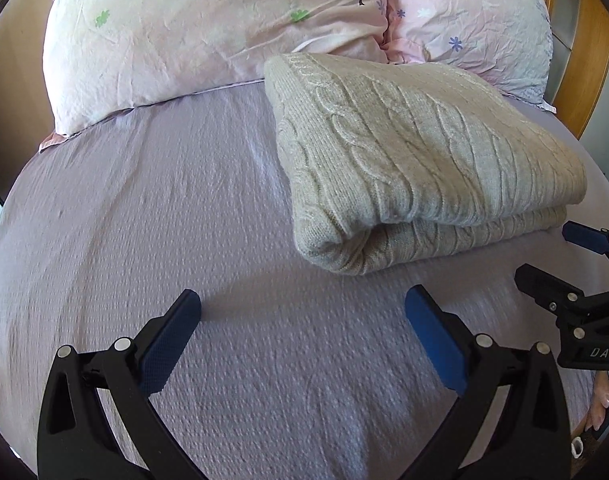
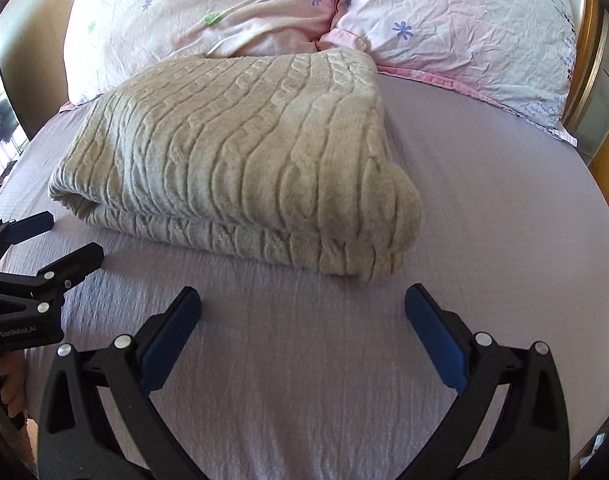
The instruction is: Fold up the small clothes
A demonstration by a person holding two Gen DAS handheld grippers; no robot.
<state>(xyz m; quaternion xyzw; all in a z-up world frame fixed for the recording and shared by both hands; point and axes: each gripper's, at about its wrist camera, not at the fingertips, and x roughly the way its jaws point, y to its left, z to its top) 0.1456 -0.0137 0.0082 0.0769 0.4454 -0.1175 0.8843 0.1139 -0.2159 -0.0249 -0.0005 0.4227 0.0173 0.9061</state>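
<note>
A beige cable-knit sweater (image 1: 416, 156) lies folded in layers on the lilac bed sheet (image 1: 164, 220), its near edge facing me. It also shows in the right wrist view (image 2: 240, 160). My left gripper (image 1: 302, 304) is open and empty over the sheet, just in front of the sweater's left corner. My right gripper (image 2: 302, 304) is open and empty, just in front of the sweater's right corner. Each gripper shows at the edge of the other's view: the right one (image 1: 544, 252), the left one (image 2: 70, 236), both with jaws apart.
Two pink flowered pillows (image 1: 208, 28) (image 1: 476, 20) lie behind the sweater at the head of the bed. A wooden headboard (image 1: 584, 52) stands at the far right. The sheet (image 2: 484, 200) spreads around the sweater.
</note>
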